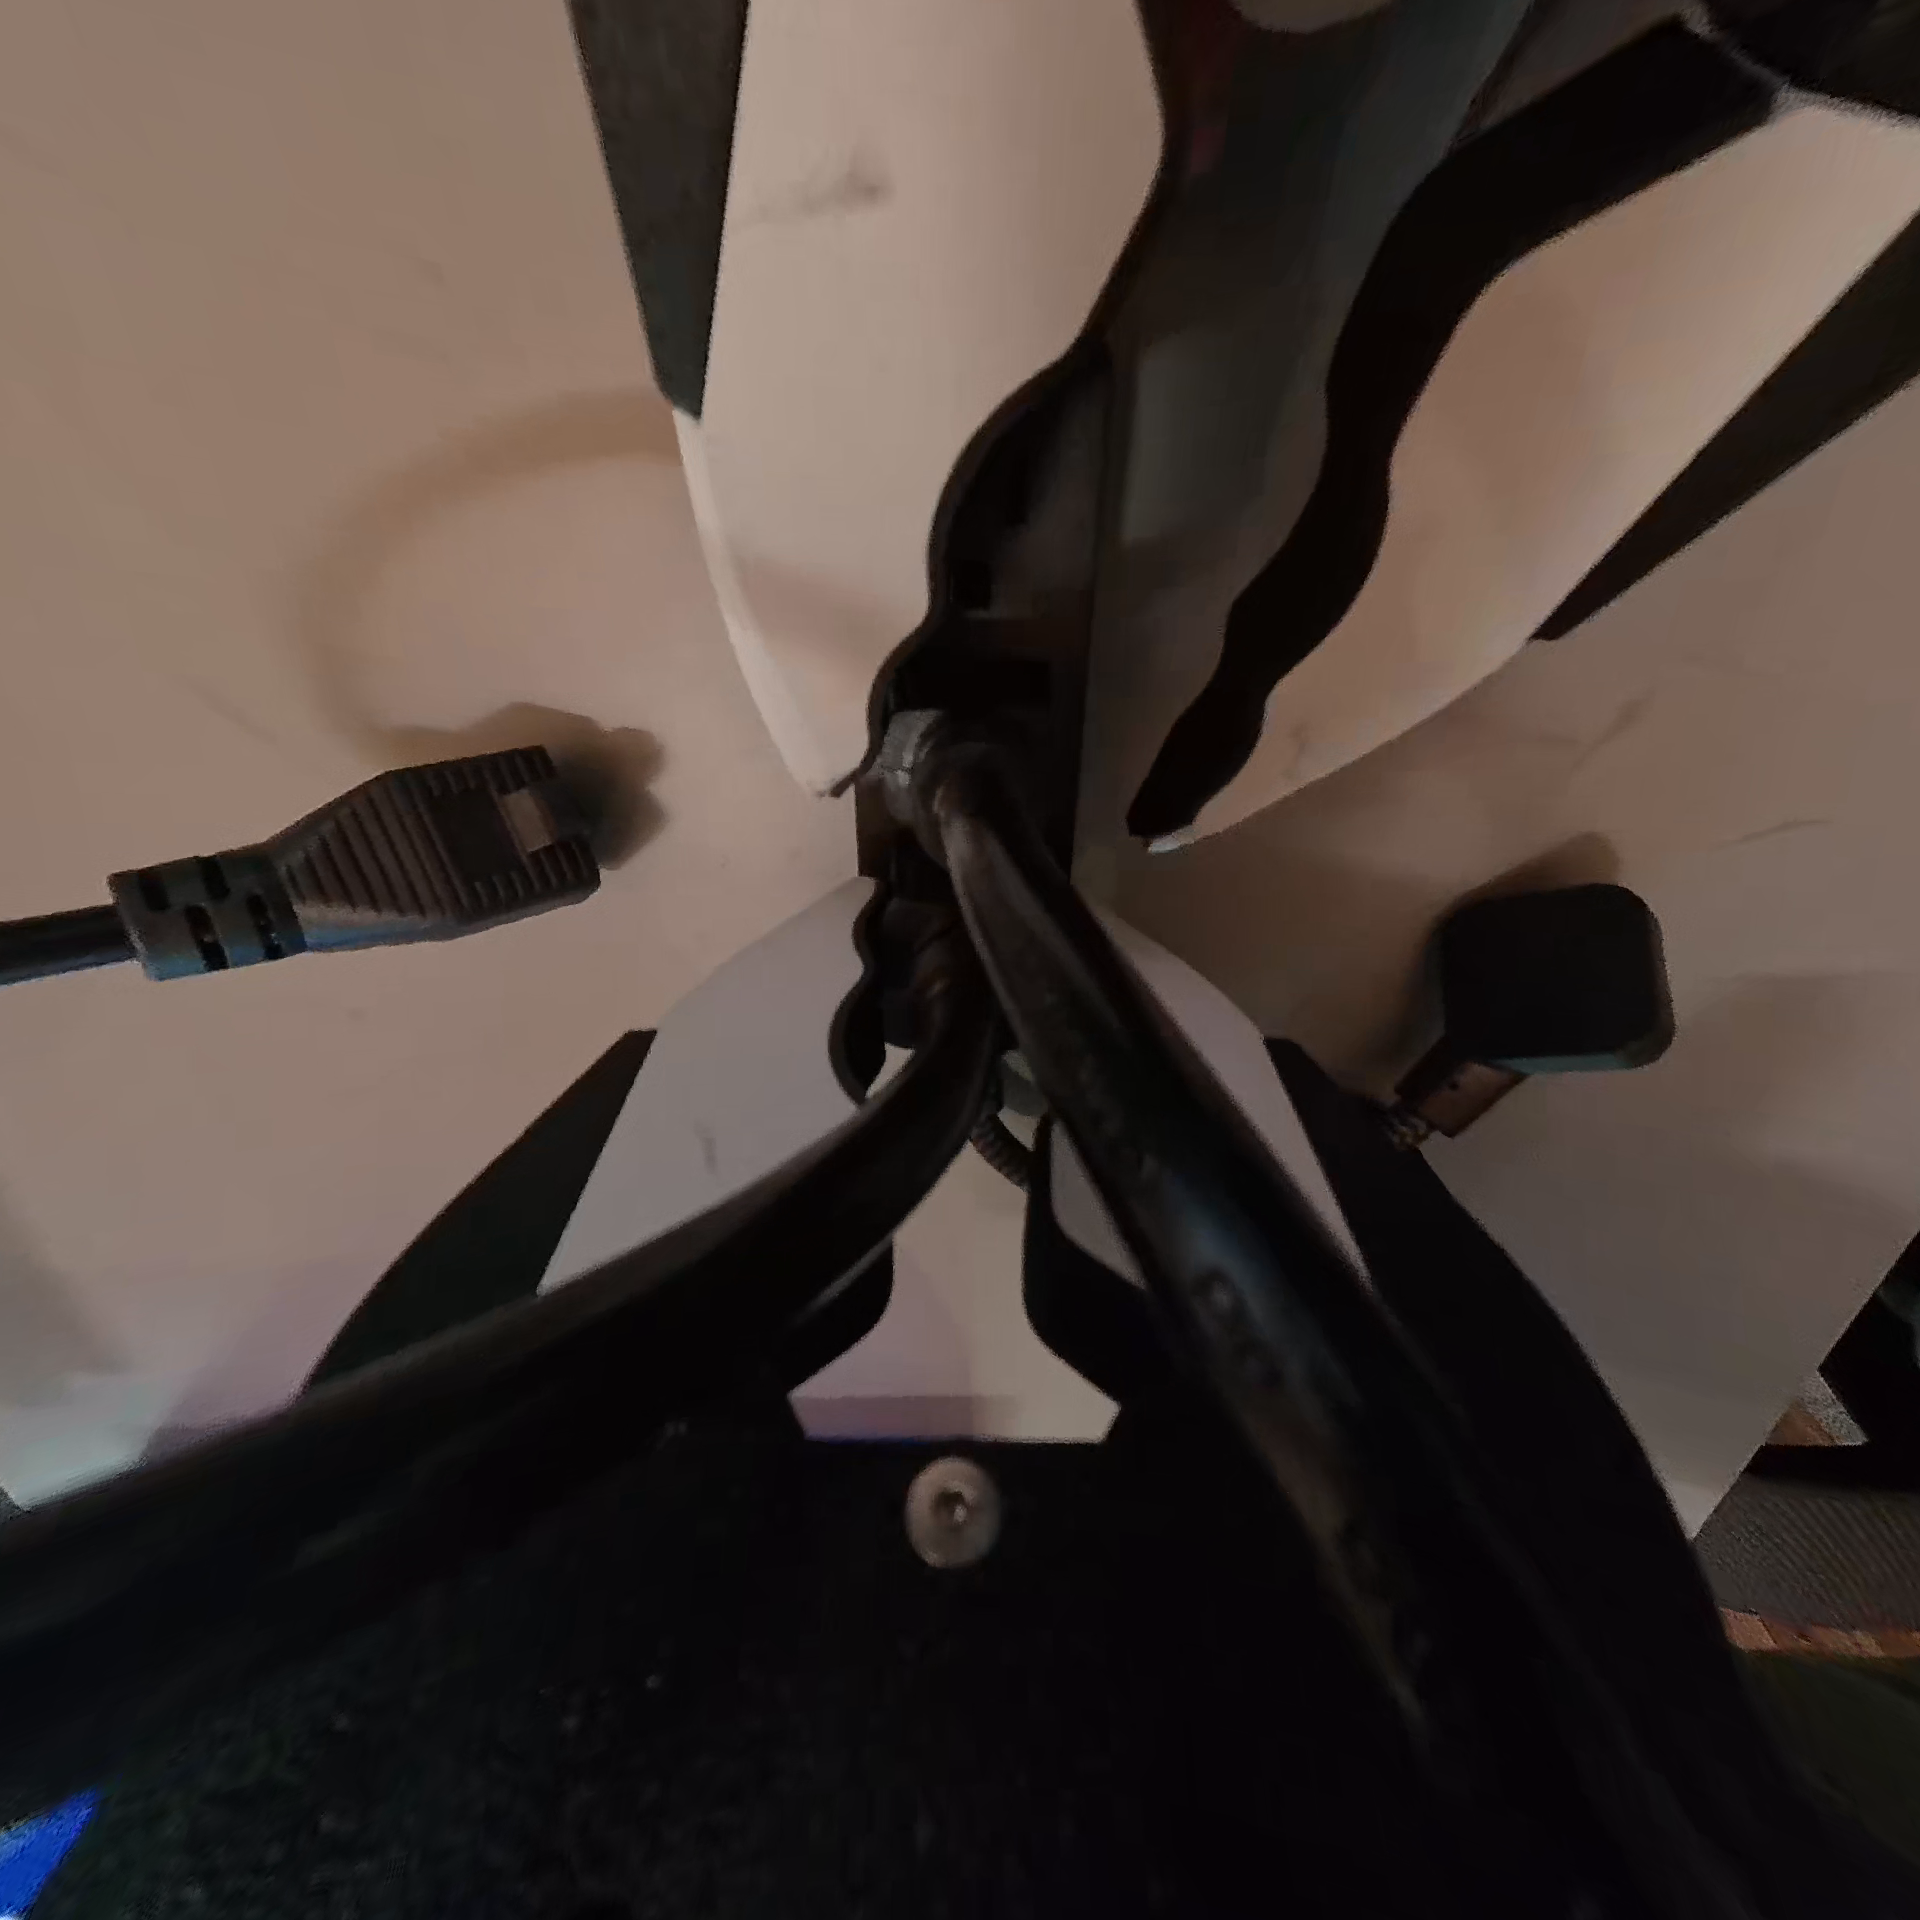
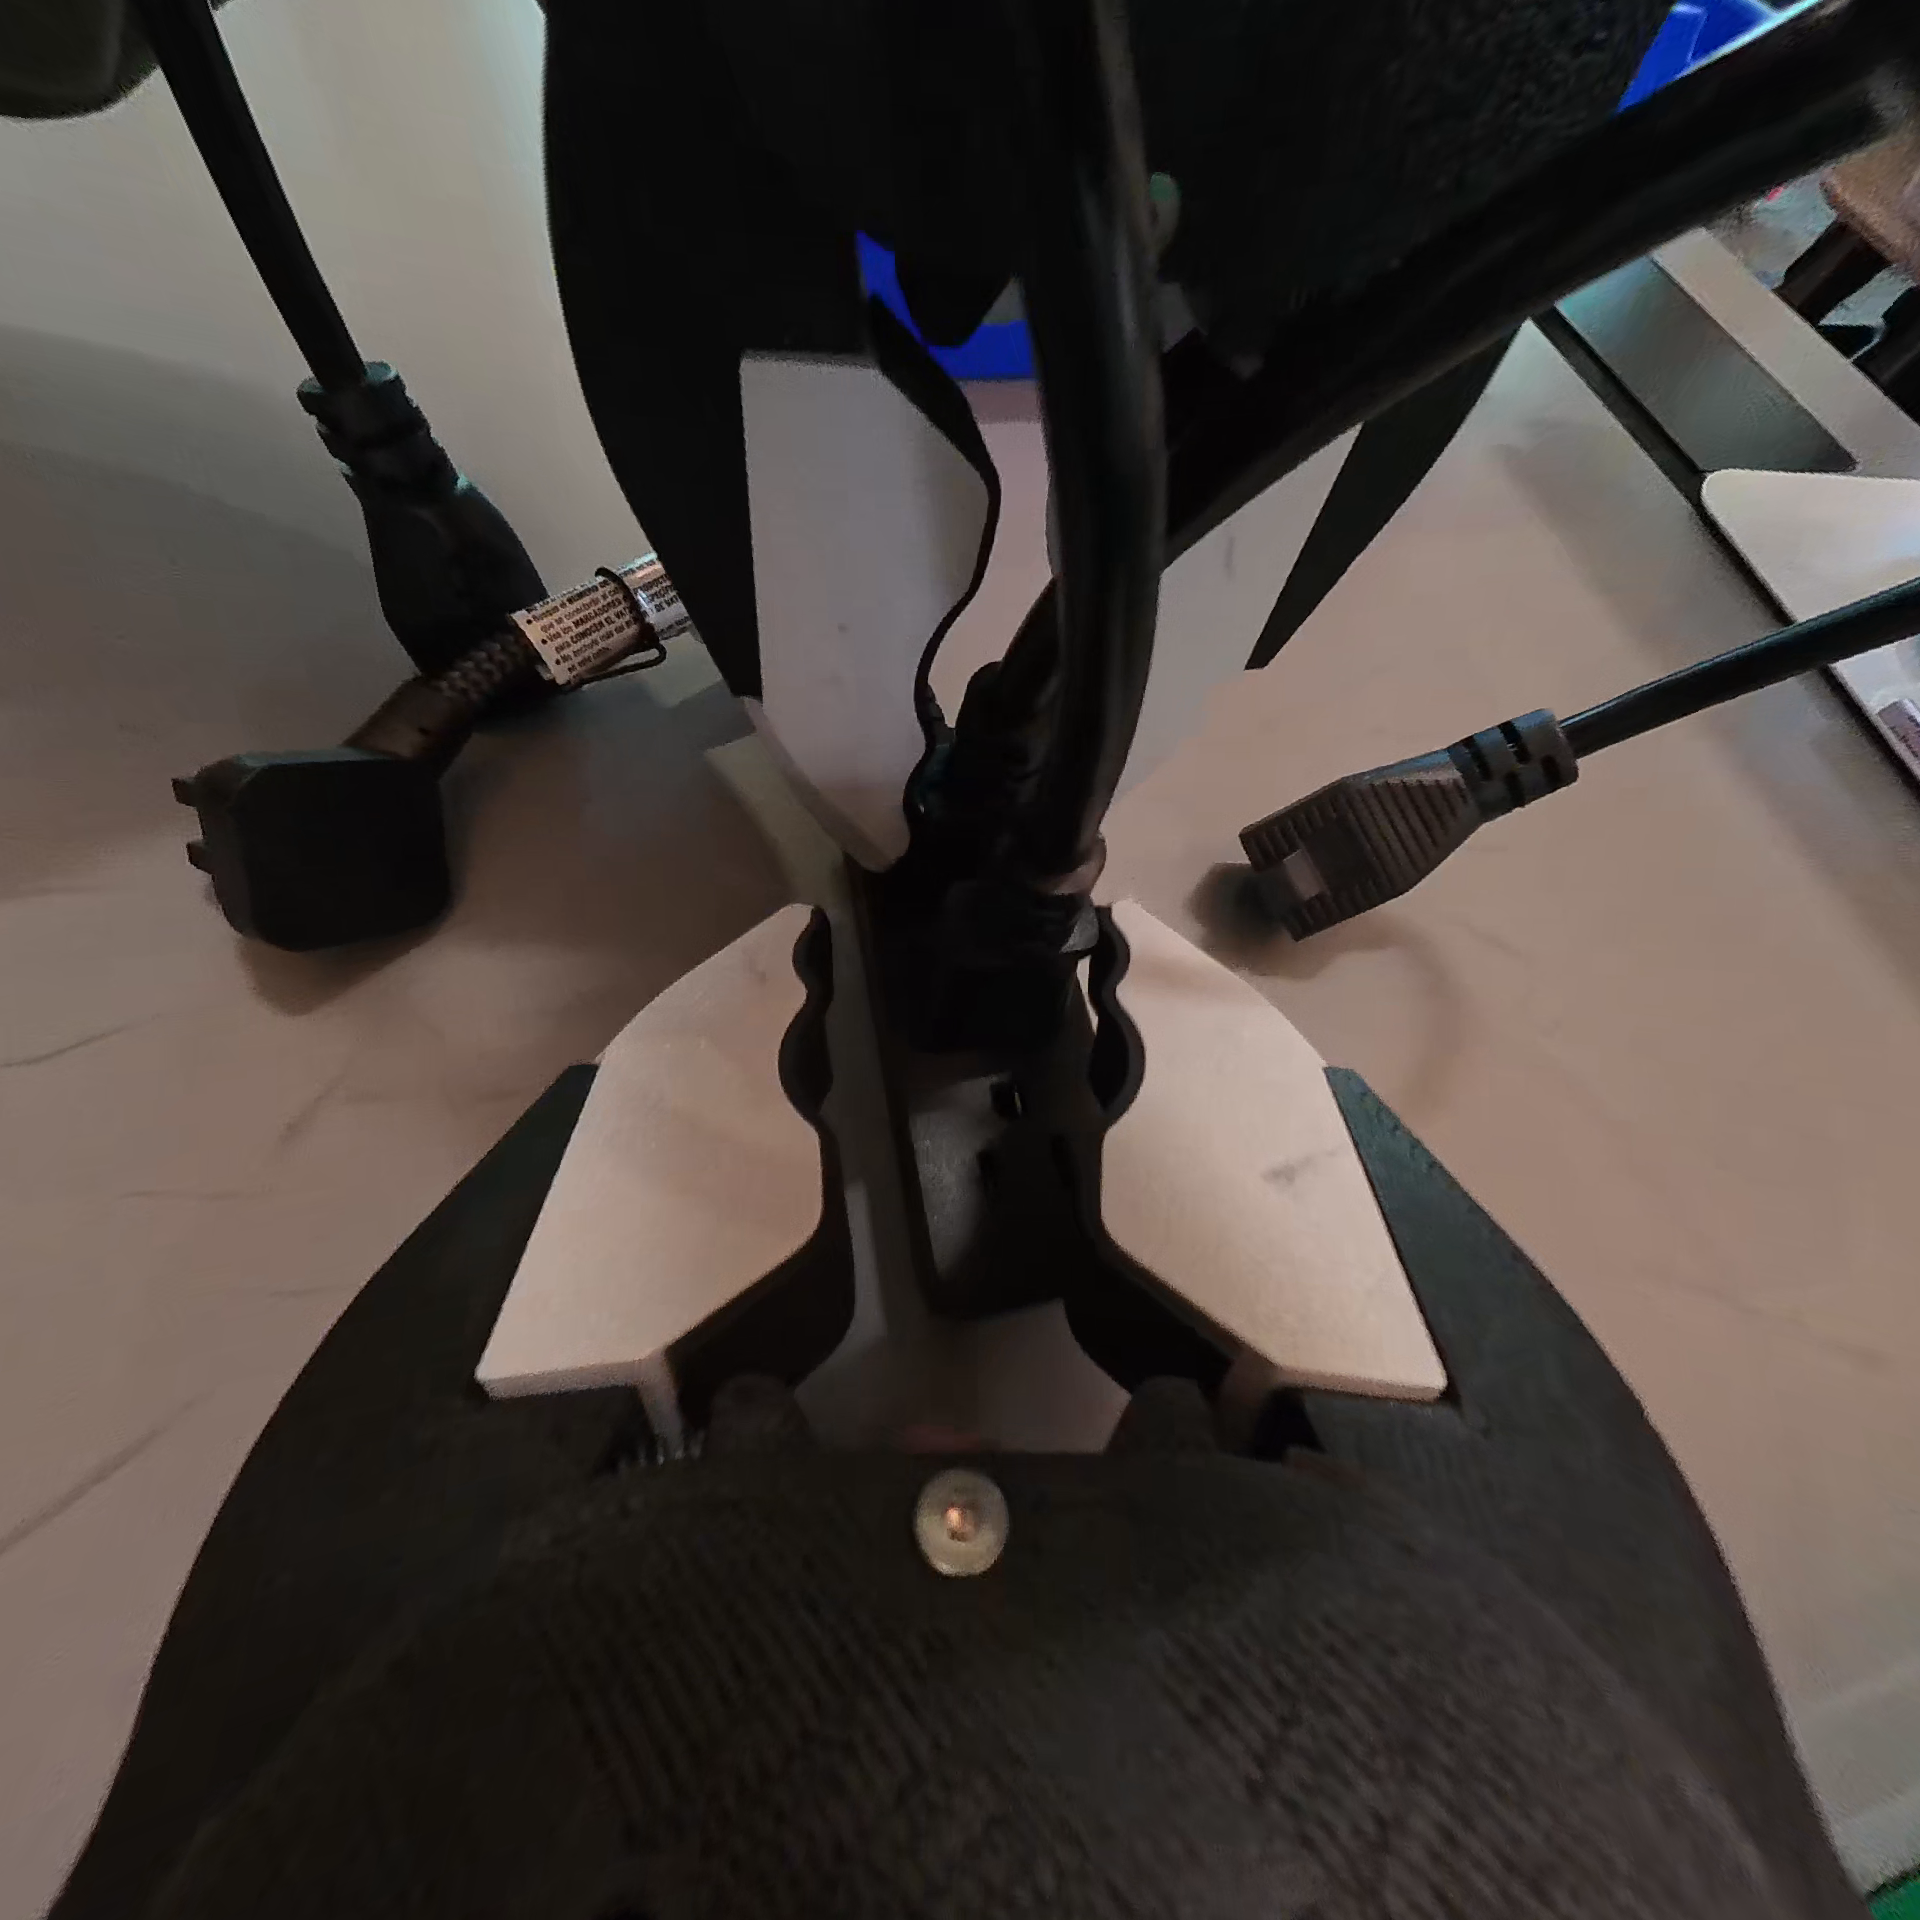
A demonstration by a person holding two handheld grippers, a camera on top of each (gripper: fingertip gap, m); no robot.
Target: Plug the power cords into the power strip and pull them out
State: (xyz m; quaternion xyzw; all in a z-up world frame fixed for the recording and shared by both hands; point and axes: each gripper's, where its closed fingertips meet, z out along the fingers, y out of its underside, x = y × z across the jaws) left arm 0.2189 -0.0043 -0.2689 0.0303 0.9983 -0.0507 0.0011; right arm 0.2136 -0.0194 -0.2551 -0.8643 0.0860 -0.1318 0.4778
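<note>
Two grippers are shown face to face over the power strip (image 2: 940, 1174), the landmark here. The right gripper (image 2: 961, 997) is pinched on the strip's body, steadying it. The left gripper (image 1: 914, 831) is pinched on a plug (image 1: 904, 753) seated at the strip's end, its cord (image 1: 1101, 1081) trailing toward that camera. A loose connector (image 1: 436, 847) lies on the table (image 1: 260, 364) beside the strip, and a flat plug (image 2: 312, 842) lies on its other side. A straight pull along the prongs is judged best, with the strip held still.
</note>
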